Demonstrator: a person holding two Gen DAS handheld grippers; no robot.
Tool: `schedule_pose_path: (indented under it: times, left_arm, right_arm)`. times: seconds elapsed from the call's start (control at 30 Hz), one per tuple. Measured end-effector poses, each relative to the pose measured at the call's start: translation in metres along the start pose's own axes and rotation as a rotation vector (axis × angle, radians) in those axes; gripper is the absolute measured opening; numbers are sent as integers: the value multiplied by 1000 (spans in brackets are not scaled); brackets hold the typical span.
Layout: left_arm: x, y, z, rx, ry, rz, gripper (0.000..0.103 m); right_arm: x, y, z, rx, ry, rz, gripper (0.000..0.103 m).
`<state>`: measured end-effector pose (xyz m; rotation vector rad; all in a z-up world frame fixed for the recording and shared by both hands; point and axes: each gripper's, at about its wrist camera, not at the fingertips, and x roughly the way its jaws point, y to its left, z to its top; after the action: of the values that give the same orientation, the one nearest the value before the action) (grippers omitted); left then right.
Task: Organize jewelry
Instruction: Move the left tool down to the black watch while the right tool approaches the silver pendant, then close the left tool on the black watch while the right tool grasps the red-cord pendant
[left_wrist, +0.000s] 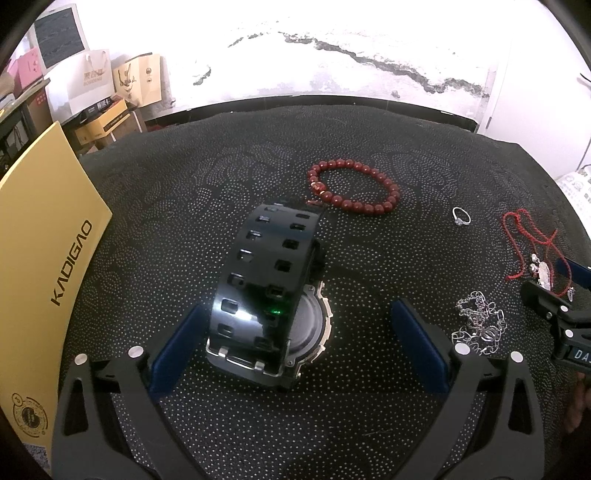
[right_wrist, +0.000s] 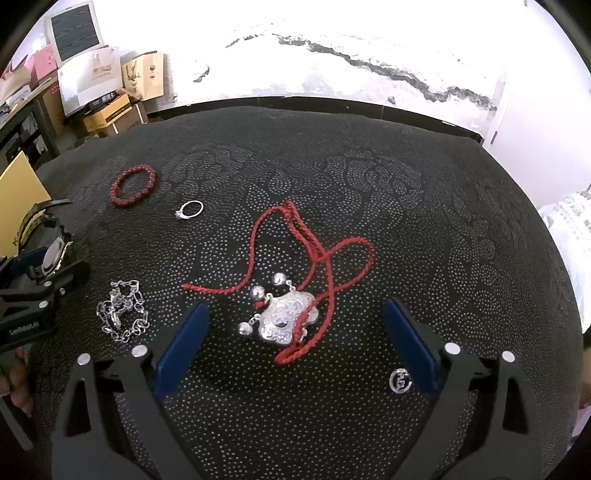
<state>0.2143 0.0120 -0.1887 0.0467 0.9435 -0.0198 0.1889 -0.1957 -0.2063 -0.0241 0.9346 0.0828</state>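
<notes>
A black watch (left_wrist: 266, 291) stands on its side on the dark dotted cloth (left_wrist: 184, 192), between the wide-open fingers of my left gripper (left_wrist: 299, 328), close to the left finger. Beyond it lies a red bead bracelet (left_wrist: 354, 186), then a silver ring (left_wrist: 461, 216). A silver chain (left_wrist: 480, 321) lies to the right. My right gripper (right_wrist: 295, 325) is open around a silver lock pendant (right_wrist: 286, 319) on a red cord (right_wrist: 314, 243). The chain (right_wrist: 122, 312), ring (right_wrist: 190, 209), bracelet (right_wrist: 133, 184) and watch (right_wrist: 51, 254) show at left. A small round silver charm (right_wrist: 400, 381) lies by the right finger.
A yellow box (left_wrist: 48, 236) marked KADIGAO stands at the table's left edge. Cardboard boxes and paper bags (left_wrist: 110, 92) are stacked beyond the far left corner. A white patterned item (right_wrist: 569, 229) lies off the right edge.
</notes>
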Motion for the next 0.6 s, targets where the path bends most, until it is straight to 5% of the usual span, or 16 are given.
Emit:
schedule_pose_path:
  times: [0.13, 0.43, 0.5, 0.6]
  left_arm:
    - [-5, -5, -1, 21, -20, -5, 79]
    - [-7, -3, 0, 19, -31, 6, 66]
    - [-7, -2, 0, 18, -34, 3, 63]
    - [-8, -5, 0, 38, -42, -2, 50]
  right_arm:
    - [-2, 1, -1, -8, -12, 8, 81]
    - [-6, 8, -1, -12, -28, 25, 59]
    - [-7, 8, -2, -6, -34, 15, 47]
    - [-8, 6, -1, -3, -35, 12, 42]
